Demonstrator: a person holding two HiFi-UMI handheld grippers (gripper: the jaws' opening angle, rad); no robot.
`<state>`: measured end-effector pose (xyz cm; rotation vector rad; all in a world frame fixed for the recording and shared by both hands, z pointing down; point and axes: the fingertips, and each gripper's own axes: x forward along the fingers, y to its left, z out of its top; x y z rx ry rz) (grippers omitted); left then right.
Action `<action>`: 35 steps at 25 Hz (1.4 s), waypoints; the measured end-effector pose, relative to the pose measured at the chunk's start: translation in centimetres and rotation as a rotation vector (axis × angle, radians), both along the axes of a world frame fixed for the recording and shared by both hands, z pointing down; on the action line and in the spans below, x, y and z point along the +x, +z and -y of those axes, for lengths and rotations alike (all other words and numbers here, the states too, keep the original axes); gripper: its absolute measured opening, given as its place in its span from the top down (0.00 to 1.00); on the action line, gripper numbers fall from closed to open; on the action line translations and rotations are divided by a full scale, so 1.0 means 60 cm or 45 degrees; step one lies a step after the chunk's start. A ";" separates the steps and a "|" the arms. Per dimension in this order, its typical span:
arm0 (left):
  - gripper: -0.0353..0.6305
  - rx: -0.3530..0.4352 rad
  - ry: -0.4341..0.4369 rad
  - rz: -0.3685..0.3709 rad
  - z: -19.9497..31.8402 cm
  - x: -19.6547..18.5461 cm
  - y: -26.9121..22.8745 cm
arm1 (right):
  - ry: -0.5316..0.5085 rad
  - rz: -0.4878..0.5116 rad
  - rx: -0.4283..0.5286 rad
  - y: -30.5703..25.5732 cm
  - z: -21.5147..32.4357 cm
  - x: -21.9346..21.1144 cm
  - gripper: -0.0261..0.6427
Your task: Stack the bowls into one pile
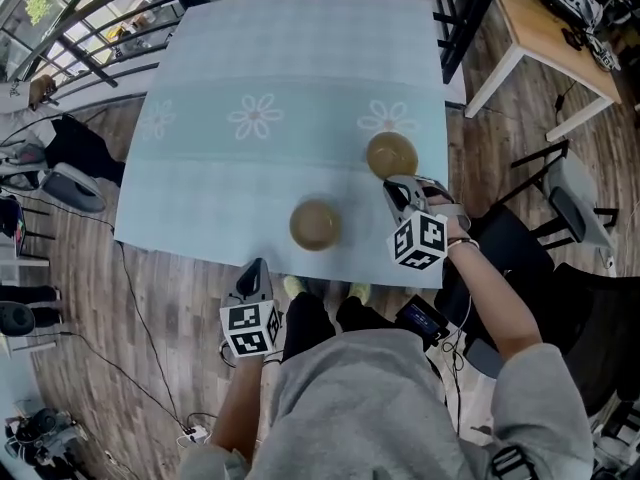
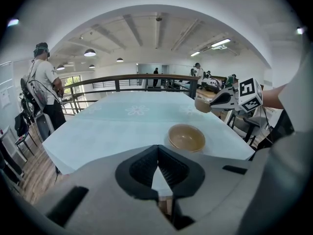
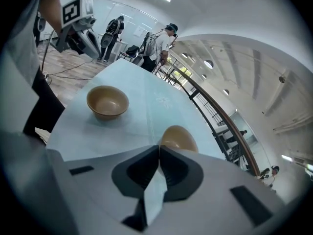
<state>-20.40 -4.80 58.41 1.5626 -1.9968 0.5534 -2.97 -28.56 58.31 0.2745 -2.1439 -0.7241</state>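
Two tan bowls are in view over a table with a pale blue flowered cloth [image 1: 250,58]. One bowl [image 1: 315,225] [image 2: 186,137] [image 3: 107,101] sits upright near the front edge. The other bowl [image 1: 391,155] [image 2: 202,105] [image 3: 178,137] hangs tilted a little above the cloth, its rim pinched by my right gripper [image 1: 396,184] [image 3: 160,148], which is shut on it. My left gripper [image 1: 254,268] [image 2: 158,163] is shut and empty, held just off the table's front edge, left of the resting bowl. The right gripper [image 2: 220,101] also shows in the left gripper view.
A wooden table [image 1: 545,28] and dark chairs [image 1: 570,198] stand to the right of the blue table. A black railing [image 1: 100,28] runs behind it. Cables lie on the wood floor at the left. A person [image 2: 46,89] stands at the table's far left.
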 end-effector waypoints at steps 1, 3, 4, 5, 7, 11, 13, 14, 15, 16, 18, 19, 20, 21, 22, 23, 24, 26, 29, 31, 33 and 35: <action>0.92 0.006 0.003 0.000 0.000 -0.003 -0.002 | -0.012 0.004 -0.001 -0.005 -0.012 -0.003 0.92; 0.92 0.015 0.012 -0.007 0.000 -0.007 -0.004 | -0.031 0.008 -0.005 -0.012 -0.039 -0.008 0.92; 0.92 0.018 0.017 -0.013 0.000 -0.009 -0.004 | -0.038 0.006 -0.004 -0.014 -0.051 -0.011 0.92; 0.92 0.023 0.023 -0.018 0.000 -0.012 -0.004 | -0.045 0.005 -0.002 -0.016 -0.062 -0.014 0.92; 0.92 0.034 0.042 -0.018 0.002 -0.017 -0.006 | -0.058 0.007 0.002 -0.022 -0.084 -0.022 0.92; 0.92 0.064 0.089 -0.021 -0.003 -0.021 -0.015 | -0.066 0.006 0.012 -0.036 -0.128 -0.031 0.92; 0.92 0.073 0.106 -0.029 -0.019 -0.022 -0.020 | -0.056 0.003 0.014 -0.041 -0.156 -0.034 0.92; 0.92 0.074 0.114 -0.034 -0.031 -0.022 -0.021 | -0.051 0.001 0.011 -0.042 -0.171 -0.036 0.92; 0.92 0.073 0.120 -0.039 -0.043 -0.023 -0.023 | -0.046 -0.002 0.007 -0.044 -0.187 -0.037 0.92; 0.92 0.073 0.125 -0.044 -0.056 -0.025 -0.025 | -0.042 -0.005 0.004 -0.046 -0.201 -0.040 0.92; 0.92 0.072 0.130 -0.047 -0.081 -0.034 -0.028 | -0.038 -0.008 0.002 -0.052 -0.226 -0.050 0.92; 0.92 0.072 0.130 -0.048 -0.093 -0.040 -0.029 | -0.038 -0.008 0.003 -0.054 -0.237 -0.057 0.92; 0.92 0.071 0.127 -0.049 -0.106 -0.047 -0.029 | -0.039 -0.011 0.006 -0.054 -0.247 -0.064 0.92; 0.92 0.070 0.122 -0.051 -0.119 -0.054 -0.028 | -0.040 -0.016 0.012 -0.054 -0.256 -0.071 0.92; 0.92 0.070 0.115 -0.055 -0.132 -0.062 -0.027 | -0.040 -0.022 0.018 -0.054 -0.265 -0.078 0.92; 0.92 0.071 0.108 -0.059 -0.147 -0.069 -0.027 | -0.039 -0.029 0.025 -0.053 -0.275 -0.085 0.92; 0.92 0.072 0.102 -0.063 -0.160 -0.076 -0.025 | -0.037 -0.033 0.029 -0.052 -0.283 -0.092 0.92; 0.92 0.072 0.095 -0.069 -0.184 -0.087 -0.023 | -0.026 -0.039 0.035 -0.050 -0.294 -0.106 0.92; 0.92 0.075 0.086 -0.078 -0.216 -0.097 -0.019 | -0.010 -0.041 0.037 -0.045 -0.308 -0.122 0.92; 0.92 0.070 0.080 -0.077 -0.239 -0.097 -0.013 | -0.008 -0.034 0.040 -0.042 -0.317 -0.128 0.92; 0.92 0.054 0.067 -0.078 -0.261 -0.099 -0.005 | -0.005 -0.026 0.044 -0.035 -0.321 -0.137 0.92; 0.92 0.041 0.038 -0.101 -0.279 -0.106 0.000 | -0.001 -0.034 0.049 -0.026 -0.319 -0.149 0.92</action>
